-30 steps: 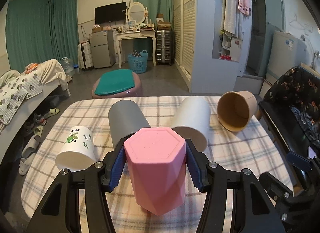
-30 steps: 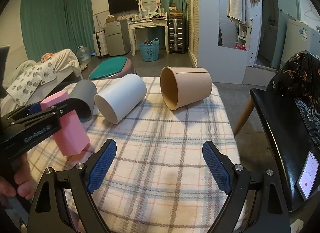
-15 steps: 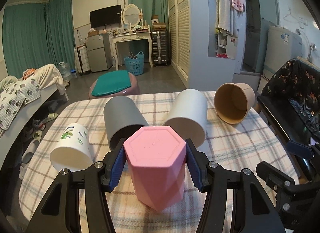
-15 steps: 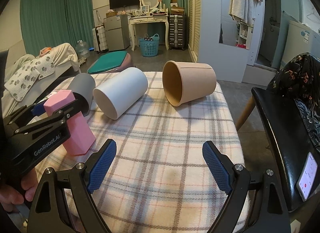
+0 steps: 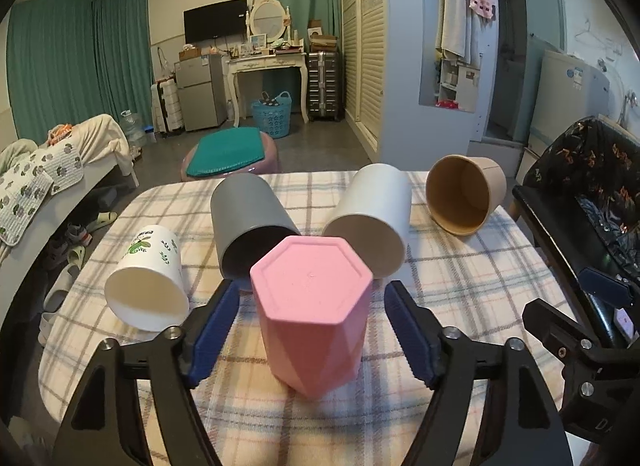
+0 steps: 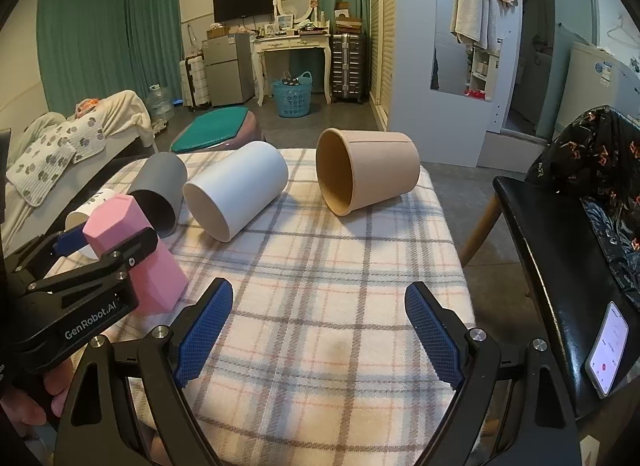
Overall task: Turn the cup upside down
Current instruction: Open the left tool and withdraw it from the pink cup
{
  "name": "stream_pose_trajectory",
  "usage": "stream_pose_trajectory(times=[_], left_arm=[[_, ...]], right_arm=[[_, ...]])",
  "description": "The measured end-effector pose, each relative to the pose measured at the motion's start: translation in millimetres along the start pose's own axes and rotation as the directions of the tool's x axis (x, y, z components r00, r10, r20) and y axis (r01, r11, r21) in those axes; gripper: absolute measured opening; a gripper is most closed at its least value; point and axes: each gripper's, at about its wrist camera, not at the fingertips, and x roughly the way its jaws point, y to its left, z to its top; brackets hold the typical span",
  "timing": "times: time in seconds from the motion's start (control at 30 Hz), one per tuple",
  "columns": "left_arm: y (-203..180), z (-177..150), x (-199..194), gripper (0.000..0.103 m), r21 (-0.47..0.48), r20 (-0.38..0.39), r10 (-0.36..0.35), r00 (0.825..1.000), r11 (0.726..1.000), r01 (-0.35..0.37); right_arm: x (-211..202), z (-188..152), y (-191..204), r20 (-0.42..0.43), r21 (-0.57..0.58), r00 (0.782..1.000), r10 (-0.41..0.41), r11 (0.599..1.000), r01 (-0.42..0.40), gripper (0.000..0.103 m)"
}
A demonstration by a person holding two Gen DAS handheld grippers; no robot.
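The left gripper (image 5: 310, 322) has parted its fingers, freeing the pink cup (image 5: 314, 310), which stands mouth-down on the table (image 6: 328, 278). The flip looks done. The right gripper (image 6: 320, 330) gapes, holding nothing.

left gripper (image 5: 310, 326) opened, pink cup (image 5: 314, 314) seemingly released

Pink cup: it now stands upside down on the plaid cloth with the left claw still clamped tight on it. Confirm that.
Not quite. The pink cup does stand upside down on the plaid cloth, but the left claw is open: in the left wrist view there is a clear gap between each blue pad and the cup's sides.
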Motion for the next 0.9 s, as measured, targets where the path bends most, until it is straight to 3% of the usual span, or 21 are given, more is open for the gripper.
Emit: stream_pose_trajectory(times=[0.13, 0.53, 0.7, 0.9], left_arm=[[-1.3, 4.4, -9.9, 0.084, 0.001, 0.030, -0.008, 1.000, 1.000, 0.008], [19.7, 21.5, -74.6, 0.084, -0.066, 0.175, -0.027, 0.984, 0.997, 0.039], [32.4, 6.6, -113.9, 0.084, -0.069, 0.224, -0.043, 0.974, 0.996, 0.060], [47.1, -23.8, -139.9, 0.097, -0.060, 0.254, -0.016, 0.967, 0.998, 0.032]], right_arm=[[-9.1, 0.0, 0.6, 0.015, 0.000, 1.000, -0.001, 1.000, 0.001, 0.088], [-51.6, 0.3, 5.0, 0.087, -0.002, 0.996, -0.012, 1.000, 0.013, 0.088], [-78.3, -4.7, 16.0, 0.125, -0.016, 0.992, -0.008, 1.000, 0.010, 0.088], [-107.7, -20.6, 34.9, 0.183, -0.037, 0.983, 0.001, 0.999, 0.006, 0.088]])
